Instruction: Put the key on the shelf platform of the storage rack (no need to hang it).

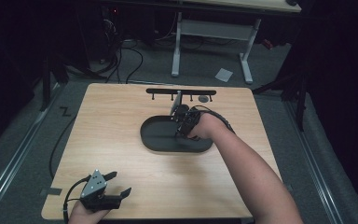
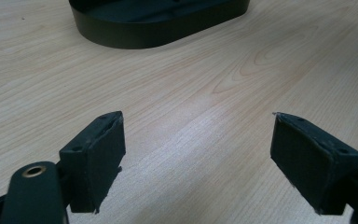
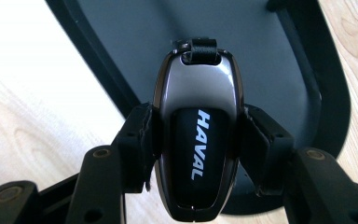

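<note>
Black jaws of the right gripper (image 3: 196, 154) clamp a key fob (image 3: 196, 140) by its sides above the tray (image 1: 156, 140), likely so it can be set down flat there, while the left gripper (image 1: 114, 184) rests spread and empty near the table (image 1: 121, 116) edge.

My light wooden desk (image 1: 121, 135) carries a black oval tray (image 1: 156, 137) near its middle and a black rack (image 1: 181, 91) along its far edge.
</note>
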Available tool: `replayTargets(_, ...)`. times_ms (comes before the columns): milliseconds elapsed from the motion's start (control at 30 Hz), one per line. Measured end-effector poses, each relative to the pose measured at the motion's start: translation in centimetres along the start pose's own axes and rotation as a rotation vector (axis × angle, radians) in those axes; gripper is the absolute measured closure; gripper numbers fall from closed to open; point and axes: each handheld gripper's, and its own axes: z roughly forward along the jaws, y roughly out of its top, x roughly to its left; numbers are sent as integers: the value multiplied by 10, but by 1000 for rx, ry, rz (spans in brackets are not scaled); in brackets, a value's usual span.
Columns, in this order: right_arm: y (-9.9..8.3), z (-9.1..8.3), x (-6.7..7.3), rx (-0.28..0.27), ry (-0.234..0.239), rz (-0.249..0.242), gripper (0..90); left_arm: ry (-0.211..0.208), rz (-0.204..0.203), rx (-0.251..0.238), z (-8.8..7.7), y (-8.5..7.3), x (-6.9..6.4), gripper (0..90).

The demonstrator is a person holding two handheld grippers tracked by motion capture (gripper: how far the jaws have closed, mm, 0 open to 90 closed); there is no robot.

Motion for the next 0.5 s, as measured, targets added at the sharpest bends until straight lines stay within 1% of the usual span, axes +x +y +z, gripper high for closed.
replayTargets(33,1,2,0,3,-3,-8,489,0,0,0,0,0,0,186)
replayTargets(167,1,14,-1,34,-8,-4,489,-2,-1,1,0,0,0,186)
replayTargets(200,0,16,-2,41,-18,-5,489,-2,-1,1,0,0,0,186)
replayTargets(233,0,16,-2,41,-18,-5,489,-2,-1,1,0,0,0,186)
replayTargets(267,-4,22,-3,51,-24,-4,488,-3,0,2,0,0,0,186)
replayTargets(367,-10,30,-6,64,-27,-2,488,-5,3,5,1,0,-1,186)
replayTargets(400,-10,30,-6,64,-27,-2,488,-5,3,5,1,0,-1,186)
replayTargets(433,-14,35,-7,70,-26,2,489,-6,5,7,1,0,-1,186)
replayTargets(467,-15,37,-8,70,-27,1,488,-7,5,9,1,0,-1,186)
replayTargets(500,-17,40,-8,76,-36,1,488,-7,5,12,1,0,-1,186)
